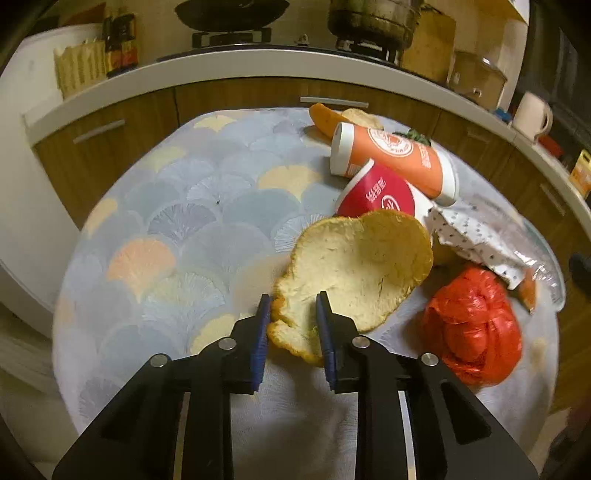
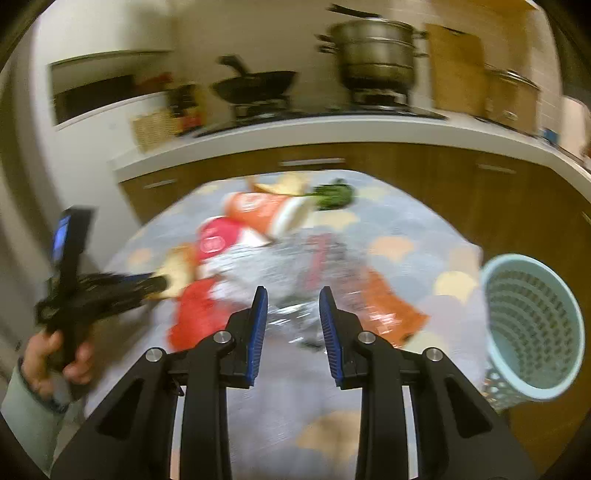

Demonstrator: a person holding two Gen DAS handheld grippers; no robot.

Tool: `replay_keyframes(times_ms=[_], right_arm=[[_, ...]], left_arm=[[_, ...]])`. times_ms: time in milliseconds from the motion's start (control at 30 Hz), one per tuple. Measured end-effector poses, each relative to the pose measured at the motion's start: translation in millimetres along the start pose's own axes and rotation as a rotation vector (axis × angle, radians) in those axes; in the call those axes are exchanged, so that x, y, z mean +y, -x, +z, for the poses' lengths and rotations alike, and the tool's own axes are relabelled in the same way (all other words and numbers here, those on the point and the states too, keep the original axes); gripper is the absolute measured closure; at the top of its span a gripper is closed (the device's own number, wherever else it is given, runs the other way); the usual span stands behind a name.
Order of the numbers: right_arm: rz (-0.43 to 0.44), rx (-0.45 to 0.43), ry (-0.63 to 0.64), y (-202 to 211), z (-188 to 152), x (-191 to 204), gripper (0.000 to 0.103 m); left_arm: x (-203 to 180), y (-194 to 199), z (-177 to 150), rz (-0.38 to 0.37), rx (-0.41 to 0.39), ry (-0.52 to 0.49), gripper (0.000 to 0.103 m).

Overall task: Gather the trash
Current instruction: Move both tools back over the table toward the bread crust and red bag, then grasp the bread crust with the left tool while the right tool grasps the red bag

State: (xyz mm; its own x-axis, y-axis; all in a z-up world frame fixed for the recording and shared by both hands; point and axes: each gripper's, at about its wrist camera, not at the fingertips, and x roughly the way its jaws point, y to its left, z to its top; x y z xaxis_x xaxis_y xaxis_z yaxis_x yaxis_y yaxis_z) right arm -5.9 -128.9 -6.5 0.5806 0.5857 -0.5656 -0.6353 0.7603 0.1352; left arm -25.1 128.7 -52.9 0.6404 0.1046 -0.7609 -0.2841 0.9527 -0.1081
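From the left wrist view, the left gripper is clenching on the near edge of a large orange peel, its 2 blue pads pressing the peel from either side. The peel is lying pith-side up on a round table covered in a fan-patterned cloth. Crowding just behind the peel, a red paper cup is lying on its side, with an orange paper cup tipped over on top of it. To the right, a crumpled dotted wrapper is touching the peel's far edge, and a red plastic bag is sitting bunched up beside it. A smaller peel piece is lying at the table's far rim. Beyond the table, a kitchen counter is carrying a wok and a steel pot.

From the right wrist view, which is blurring heavily, the right gripper is hanging over the trash pile with its jaws apart and nothing gripped between them. A clear crinkled wrapper and an orange packet are lying below its fingertips. At the left, a hand is holding the other gripper against the peel. A pale blue basket is standing at the table's right edge; whether anything is inside it I cannot tell. A green leafy scrap is resting at the far side.
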Motion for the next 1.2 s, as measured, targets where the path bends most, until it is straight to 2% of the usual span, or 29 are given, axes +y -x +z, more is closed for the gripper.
replay_keyframes(times_ms=[100, 200, 300, 367, 400, 433, 533, 600, 667, 767, 933, 1133, 1200], right_arm=[[0.082, -0.015, 0.036, 11.3, -11.1, 16.7, 0.077], [0.143, 0.006, 0.066, 13.1, -18.5, 31.4, 0.077], [0.144, 0.051, 0.081, -1.4, -22.1, 41.7, 0.076], [0.140, 0.081, 0.073, -14.1, -23.2, 44.4, 0.065], [0.134, 0.092, 0.068, -20.0, -24.2, 45.5, 0.051], [0.127, 0.094, 0.066, -23.0, -25.0, 46.5, 0.044], [0.089, 0.108, 0.089, -34.1, -25.0, 53.2, 0.044], [0.077, 0.130, 0.096, -42.8, -24.9, 57.1, 0.044], [0.077, 0.142, 0.096, -49.0, -24.3, 56.2, 0.044], [0.050, 0.164, 0.098, -59.4, -24.8, 57.3, 0.044], [0.033, 0.182, 0.094, -71.5, -19.7, 58.2, 0.041], [0.042, 0.213, 0.071, -80.8, -18.8, 54.5, 0.041], [0.052, 0.219, 0.060, -82.5, -18.5, 52.9, 0.041]], left_arm=[[4.4, 7.8, -2.2, -0.035, -0.029, 0.027, 0.094], [7.9, 13.8, -1.2, -0.068, -0.040, 0.049, 0.094], [7.9, 12.0, -1.4, -0.073, -0.035, 0.044, 0.094], [9.2, 11.8, -2.9, -0.087, -0.028, 0.039, 0.093], [10.7, 12.0, -3.8, -0.096, -0.027, 0.041, 0.093], [12.3, 12.5, -4.6, -0.109, -0.026, 0.041, 0.093], [21.8, 15.5, -7.5, -0.149, -0.020, 0.062, 0.092], [27.0, 19.1, -10.2, -0.164, -0.025, 0.069, 0.087], [32.6, 24.8, -13.2, -0.166, -0.033, 0.076, 0.072], [38.4, 29.4, -15.9, -0.192, -0.031, 0.083, 0.058], [32.4, 14.1, -19.4, -0.231, 0.040, 0.094, 0.057], [7.2, 6.1, -17.4, -0.209, 0.037, 0.045, 0.055], [0.0, 3.5, -16.2, -0.200, 0.038, 0.031, 0.059]])
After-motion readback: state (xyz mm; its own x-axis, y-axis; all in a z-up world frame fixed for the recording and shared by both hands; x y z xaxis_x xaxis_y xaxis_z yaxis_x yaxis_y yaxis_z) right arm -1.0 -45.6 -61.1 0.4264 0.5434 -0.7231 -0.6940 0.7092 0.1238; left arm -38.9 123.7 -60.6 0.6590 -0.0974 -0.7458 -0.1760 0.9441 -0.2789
